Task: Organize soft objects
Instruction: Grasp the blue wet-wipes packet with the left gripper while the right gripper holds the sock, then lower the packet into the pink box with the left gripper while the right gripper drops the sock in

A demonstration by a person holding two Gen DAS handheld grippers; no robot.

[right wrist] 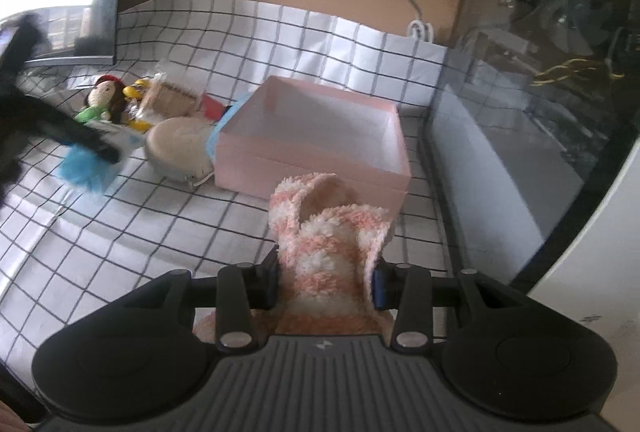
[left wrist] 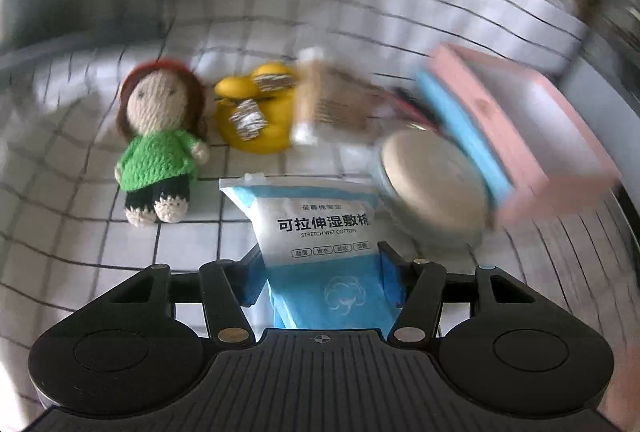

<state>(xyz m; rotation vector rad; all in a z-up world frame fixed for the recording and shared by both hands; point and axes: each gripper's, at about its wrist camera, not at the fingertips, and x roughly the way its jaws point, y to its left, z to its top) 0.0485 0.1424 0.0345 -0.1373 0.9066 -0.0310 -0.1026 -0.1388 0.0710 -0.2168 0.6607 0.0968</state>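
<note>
Landmark: the pink box [right wrist: 320,135], open-topped, sitting on the checked cloth [right wrist: 120,232] — everything below is placed from it.
Right gripper [right wrist: 324,284]: jaws at a narrow gap and pressed into a fluffy pink-and-white sock [right wrist: 328,232], which stands up out of the fingers.
Sock to box: the box's near wall lies straight ahead of the sock, just beyond its top edge; the sock's long axis runs along the fingers, pointing at the box.
Left gripper [left wrist: 320,272]: blue pads on either side of a blue-and-white cotton pad packet [left wrist: 320,232], jaws middling wide and squeezing its lower half.
Packet to box: out to the box's left side, with a round cream tin [right wrist: 180,147] between them; its long axis runs away from the fingers.
Nearer hand: the right one, I'd say — its sock looks ready to go in first.
Box contents: nothing visible inside, white floor bare as far as I can see.
Still waiting left of the box: a knitted doll [left wrist: 160,143] in green, a yellow soft toy [left wrist: 256,111], a wrapped brown packet [left wrist: 332,103], all close together beyond the tin.
Against the box's left wall: something blue [left wrist: 460,127], touching or nearly; hard to tell what.
</note>
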